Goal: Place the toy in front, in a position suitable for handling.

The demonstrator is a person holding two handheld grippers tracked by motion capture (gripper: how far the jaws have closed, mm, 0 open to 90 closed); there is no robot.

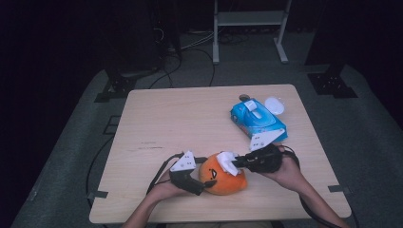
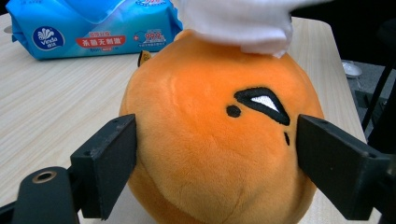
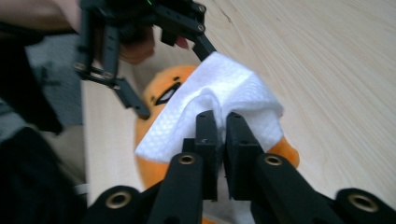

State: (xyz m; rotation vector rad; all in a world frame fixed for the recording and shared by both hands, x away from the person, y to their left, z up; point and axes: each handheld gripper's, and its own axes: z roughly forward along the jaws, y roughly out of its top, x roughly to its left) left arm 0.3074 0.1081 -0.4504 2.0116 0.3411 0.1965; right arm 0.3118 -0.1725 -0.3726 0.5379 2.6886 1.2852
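Black left hand-held gripper [image 2: 215, 158] clamps the round orange plush toy [image 2: 215, 154]; right hand-held gripper [image 3: 223, 122] pinches a white wipe [image 3: 233, 93] atop it; behind, the blue wipes pack [image 2: 93, 28] reads "Vinda".

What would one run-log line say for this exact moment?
left gripper: shut on orange plush toy | right gripper: shut on white wipe, wipe on toy's top | blue wipes pack: behind

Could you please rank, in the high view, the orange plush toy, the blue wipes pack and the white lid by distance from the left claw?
1. Orange plush toy, gripped in the left claw.
2. Blue wipes pack, right rear.
3. White lid, just beyond the pack.
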